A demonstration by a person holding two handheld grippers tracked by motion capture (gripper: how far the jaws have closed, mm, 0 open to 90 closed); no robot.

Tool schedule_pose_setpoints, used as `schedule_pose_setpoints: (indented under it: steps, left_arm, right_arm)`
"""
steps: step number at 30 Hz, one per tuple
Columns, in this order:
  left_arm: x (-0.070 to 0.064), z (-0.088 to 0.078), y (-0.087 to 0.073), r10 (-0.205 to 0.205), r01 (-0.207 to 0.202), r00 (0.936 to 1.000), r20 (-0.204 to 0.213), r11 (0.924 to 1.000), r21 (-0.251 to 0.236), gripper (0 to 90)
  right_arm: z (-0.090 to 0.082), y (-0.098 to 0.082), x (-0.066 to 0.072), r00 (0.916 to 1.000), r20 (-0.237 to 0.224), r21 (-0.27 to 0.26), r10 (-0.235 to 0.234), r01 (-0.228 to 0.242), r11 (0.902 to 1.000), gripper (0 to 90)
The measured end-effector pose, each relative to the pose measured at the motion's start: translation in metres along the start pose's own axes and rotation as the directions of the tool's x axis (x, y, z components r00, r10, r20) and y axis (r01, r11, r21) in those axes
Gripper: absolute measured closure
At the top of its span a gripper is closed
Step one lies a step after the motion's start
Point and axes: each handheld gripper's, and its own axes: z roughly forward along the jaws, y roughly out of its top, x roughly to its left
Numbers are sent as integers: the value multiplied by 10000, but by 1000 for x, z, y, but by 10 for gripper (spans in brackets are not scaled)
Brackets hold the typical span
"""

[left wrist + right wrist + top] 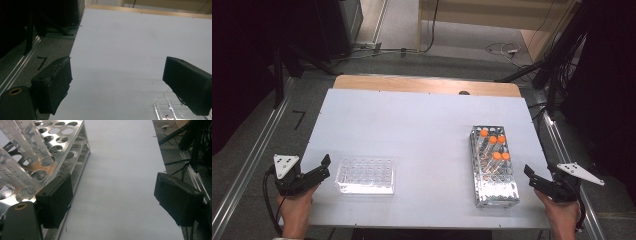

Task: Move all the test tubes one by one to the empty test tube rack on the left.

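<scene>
Where claws gape empty, orange-capped tubes (493, 141) in metal rack (497, 192).

Well plate (180, 107) — cut off by the left gripper view's bottom edge.

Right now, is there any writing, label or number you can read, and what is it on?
No text can be read.
Tubes in the metal rack: printed scale marks, too blurred to read.
Clear plastic tray: small red marks, too small to read.
Floor: black tape mark, no clear character.
</scene>
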Motion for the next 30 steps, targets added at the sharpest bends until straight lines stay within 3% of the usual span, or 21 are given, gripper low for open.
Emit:
schedule_pose_setpoints:
  steps: [6,13,20,30]
  left_arm:
    - [0,0,0,-7,7,10000,53,10000,10,93]
    - [0,1,0,-41,41,10000,9,10000,11,93]
    - [0,1,0,-98,98,10000,10,10000,-7,93]
    - [0,2,0,-56,56,10000,-3,10000,71,93]
  right_arm:
    - [-3,2,3,9998,-171,-59,-31,30,10000,152]
    - [-7,6,15,9978,-543,-233,-375,362,9991,166]
    - [-7,8,29,9907,-1065,-247,-842,820,9963,173]
    - [-4,10,40,9776,-1842,-324,-1016,973,9947,202]
